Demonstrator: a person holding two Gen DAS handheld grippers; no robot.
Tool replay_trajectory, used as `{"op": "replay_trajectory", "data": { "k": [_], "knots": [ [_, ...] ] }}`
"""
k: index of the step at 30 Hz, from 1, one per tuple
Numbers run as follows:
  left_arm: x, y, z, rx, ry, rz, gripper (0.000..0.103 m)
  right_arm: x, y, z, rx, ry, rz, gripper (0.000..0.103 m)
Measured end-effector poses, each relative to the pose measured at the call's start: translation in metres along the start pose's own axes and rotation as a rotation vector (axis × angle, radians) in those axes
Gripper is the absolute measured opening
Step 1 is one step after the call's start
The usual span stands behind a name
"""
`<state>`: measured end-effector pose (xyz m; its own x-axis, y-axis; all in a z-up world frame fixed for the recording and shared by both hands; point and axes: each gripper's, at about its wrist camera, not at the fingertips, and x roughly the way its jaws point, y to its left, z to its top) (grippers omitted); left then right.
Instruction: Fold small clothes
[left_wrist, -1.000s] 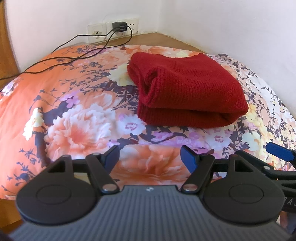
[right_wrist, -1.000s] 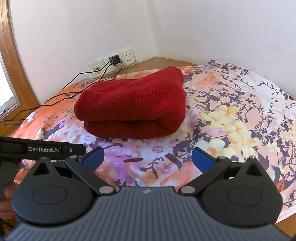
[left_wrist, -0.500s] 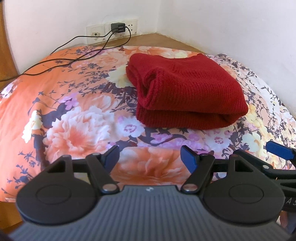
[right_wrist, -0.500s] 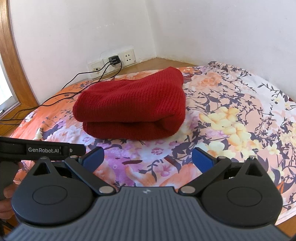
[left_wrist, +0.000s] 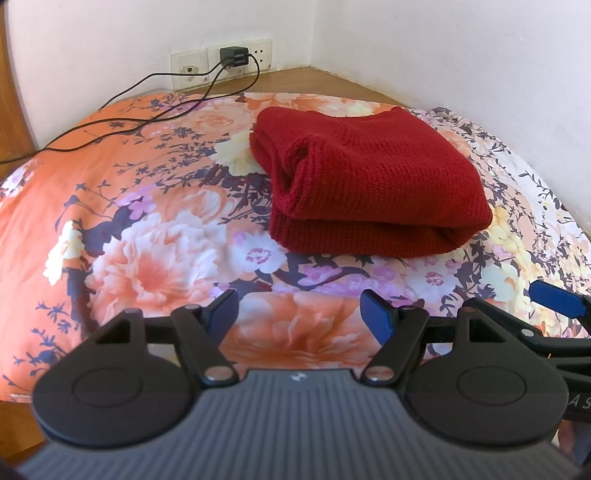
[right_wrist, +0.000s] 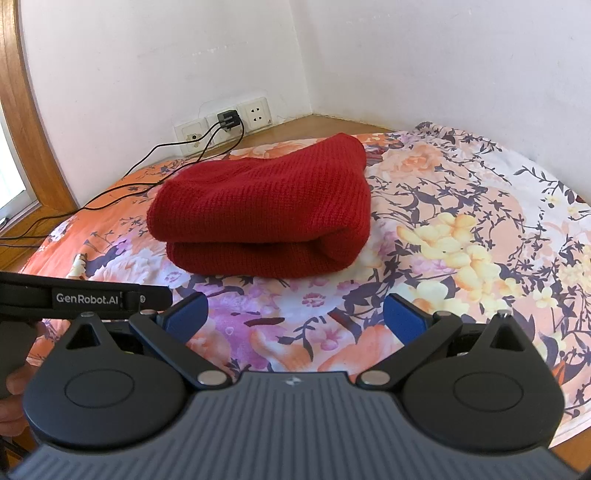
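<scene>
Grippers are hovering side by side at the near edge of the floral cloth (left_wrist: 122, 206), both pointing forward over it and neither touching anything. The left gripper (left_wrist: 300, 314) is sitting with its two blue-padded fingers spread wide apart and nothing between them. The right gripper (right_wrist: 293, 317) is holding the same pose, its jaws wide and empty. In the left wrist view the right gripper is showing at the lower right edge, one blue fingertip poking in; in the right wrist view the left gripper's side, lettered GenRobot.AI, is crossing the lower left, with part of a hand (right_wrist: 13, 398) wrapping its handle, though the edge of the frame is blurred and only a few fingers are making themselves out.

One red knitted garment (left_wrist: 369, 184) is lying folded in a thick bundle on the cloth, well ahead of both grippers and apart from them, its rounded fold facing them and its looser layered edges turning toward the left. It is resting toward the far side of the cloth, near the corner of the white walls.

One black charger (right_wrist: 228, 119) is sitting plugged into a row of three white wall sockets (right_wrist: 255, 112), and two thin black cables (left_wrist: 122, 94) are trailing from it across the far left of the cloth.
</scene>
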<state>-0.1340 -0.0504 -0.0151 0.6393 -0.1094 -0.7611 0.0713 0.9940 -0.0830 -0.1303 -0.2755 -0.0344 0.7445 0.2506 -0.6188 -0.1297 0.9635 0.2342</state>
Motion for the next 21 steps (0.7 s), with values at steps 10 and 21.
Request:
{"op": "replay_trajectory", "data": {
  "k": [10,21],
  "knots": [
    [-0.0029,-0.0004,-0.0002,0.007,-0.008,-0.001,0.074,-0.0012,0.0028,0.0003,-0.006,-0.005,0.002,0.103],
    [-0.0031,0.0015,0.0005,0.014,-0.009,-0.015,0.074,-0.0018,0.0054,0.0023,-0.012,-0.005,-0.004,0.103]
  ]
}}
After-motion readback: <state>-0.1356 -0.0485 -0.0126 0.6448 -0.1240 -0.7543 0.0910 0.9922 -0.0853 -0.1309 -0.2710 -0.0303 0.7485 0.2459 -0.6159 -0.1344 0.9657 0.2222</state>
